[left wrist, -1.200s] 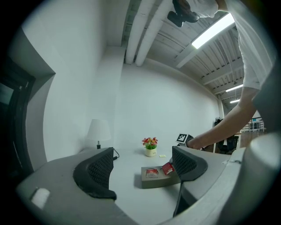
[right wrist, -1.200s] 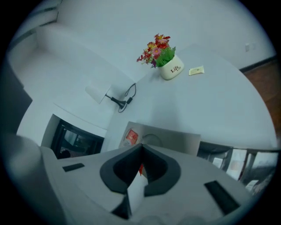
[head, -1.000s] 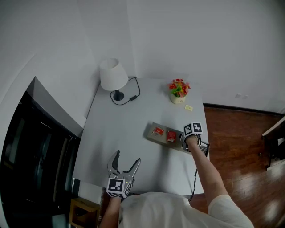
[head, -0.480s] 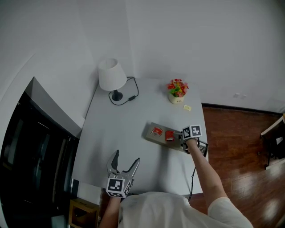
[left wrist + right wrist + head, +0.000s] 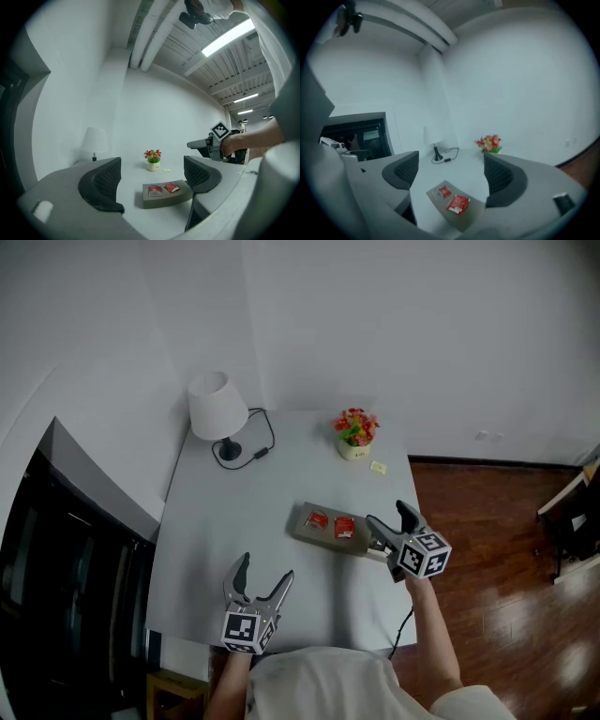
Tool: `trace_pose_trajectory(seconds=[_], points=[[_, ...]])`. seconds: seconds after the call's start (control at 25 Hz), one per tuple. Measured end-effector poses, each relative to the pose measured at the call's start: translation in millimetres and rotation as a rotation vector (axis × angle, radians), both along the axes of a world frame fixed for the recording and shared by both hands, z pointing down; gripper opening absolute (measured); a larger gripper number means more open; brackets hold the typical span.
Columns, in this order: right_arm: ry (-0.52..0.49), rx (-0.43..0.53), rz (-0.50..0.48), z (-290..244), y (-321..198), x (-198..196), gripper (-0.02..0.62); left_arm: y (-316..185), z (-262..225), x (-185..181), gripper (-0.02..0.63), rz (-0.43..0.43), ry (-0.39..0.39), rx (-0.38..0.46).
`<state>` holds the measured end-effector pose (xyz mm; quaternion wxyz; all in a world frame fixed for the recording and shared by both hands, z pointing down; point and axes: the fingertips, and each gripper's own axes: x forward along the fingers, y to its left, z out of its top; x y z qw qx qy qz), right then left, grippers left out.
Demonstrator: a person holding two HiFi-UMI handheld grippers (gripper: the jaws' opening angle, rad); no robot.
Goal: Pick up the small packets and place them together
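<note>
**Red packets [image 5: 317, 518] paired on tray [image 5: 302, 531]**

The red packets are seen side by side on the grey tray, mid-surface [image 5: 253, 484]. The right tool [image 5: 387, 515], held at the tray's right end, is opening, with nothing between its jaws. The left tool [image 5: 263, 568] is held open and empty at the near edge.

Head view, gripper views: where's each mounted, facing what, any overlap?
Head view: person's head, steeply down at table; shows left gripper, right gripper, right forearm.
Left gripper view: on left gripper, along its open, empty jaws toward the tray.
Right gripper view: on right gripper, down past its opening, empty jaws at the tray.
Shared: all see two red packets on the tray.
</note>
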<state>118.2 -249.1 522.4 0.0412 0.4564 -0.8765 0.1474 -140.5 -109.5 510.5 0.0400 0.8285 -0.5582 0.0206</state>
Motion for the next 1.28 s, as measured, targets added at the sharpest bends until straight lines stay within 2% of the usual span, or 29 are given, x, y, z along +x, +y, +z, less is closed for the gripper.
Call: trace_pose_trajectory(seconds=[0.08,0.2,0.24,0.28,0.36,0.56,0.64,1.0,1.28], points=[[0.003,0.132,-0.003,-38,25,0,0.443,-6,-8,6,0.408,0.027,-0.005,0.021],[0.051,0.26,0.015,-67,59,0,0.442,-14,-22,16,0.408,0.064,-0.022,0.061],[0.069,0.294,0.041,-71,69,2,0.417,-17,-25,19,0.408,0.076,-0.03,0.073],[0.079,0.324,0.069,-75,79,3,0.347,-18,-29,22,0.408,0.088,-0.038,0.084],[0.083,0.359,0.114,-78,97,4,0.333,-20,-35,28,0.408,0.112,-0.055,0.104],[0.129,0.34,0.188,-68,123,2,0.321,-18,-36,32,0.408,0.124,-0.068,0.126],[0.154,0.324,0.179,-62,128,-3,0.287,-17,-34,29,0.408,0.11,-0.057,0.126],[0.171,0.337,0.125,-62,141,-35,0.285,-9,-32,27,0.408,0.104,-0.039,0.114],[0.172,0.342,0.136,-66,143,-32,0.285,-5,-33,26,0.408,0.106,-0.018,0.092]])
